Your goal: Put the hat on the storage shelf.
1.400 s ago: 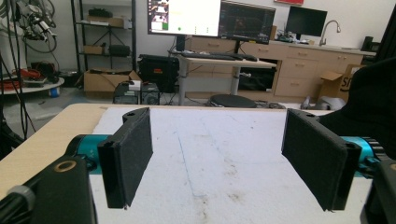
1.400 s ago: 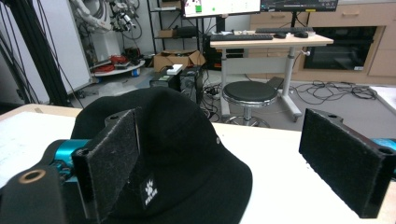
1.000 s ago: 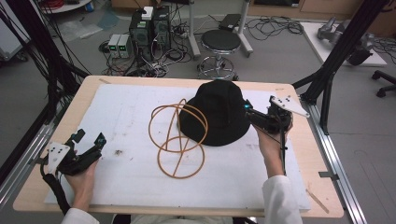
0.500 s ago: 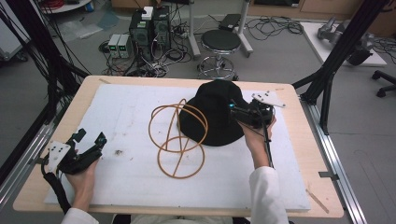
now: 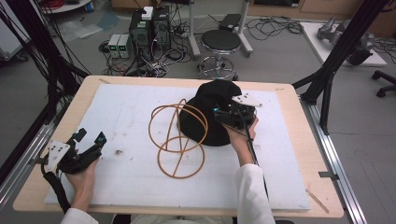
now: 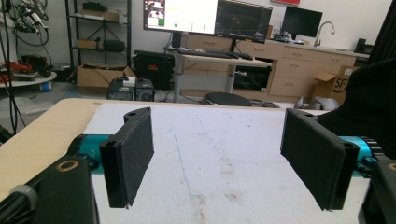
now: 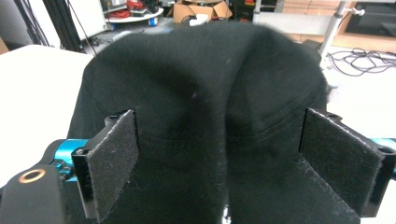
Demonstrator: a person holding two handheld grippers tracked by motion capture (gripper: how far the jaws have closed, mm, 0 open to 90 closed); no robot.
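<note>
High view: black hat (image 5: 211,112) lies on the white mat (image 5: 126,112) covering the counter (image 5: 299,100), a little right of centre and toward the far edge. An orange wire frame of joined hoops (image 5: 175,140) sits just left of the hat, its upper loop touching or overlapping the hat's left edge. Right gripper (image 5: 223,117) is over the hat's near-right side, hand (image 5: 243,136) behind it. Left gripper (image 5: 91,144) rests at the near-left of the mat, well apart from hat and frame, held in the left hand (image 5: 83,173).

Left gripper view: jaws spread wide, nothing between the pads (image 6: 130,154); bare mat between them. A dark edge of the hat (image 6: 373,102) shows at far right.

Right gripper view: jaws wide apart, pads (image 7: 114,156) on either side of a raised fold of the hat (image 7: 205,88). Fabric lies between the jaws; pads not pressed on it, so no grip.
</note>
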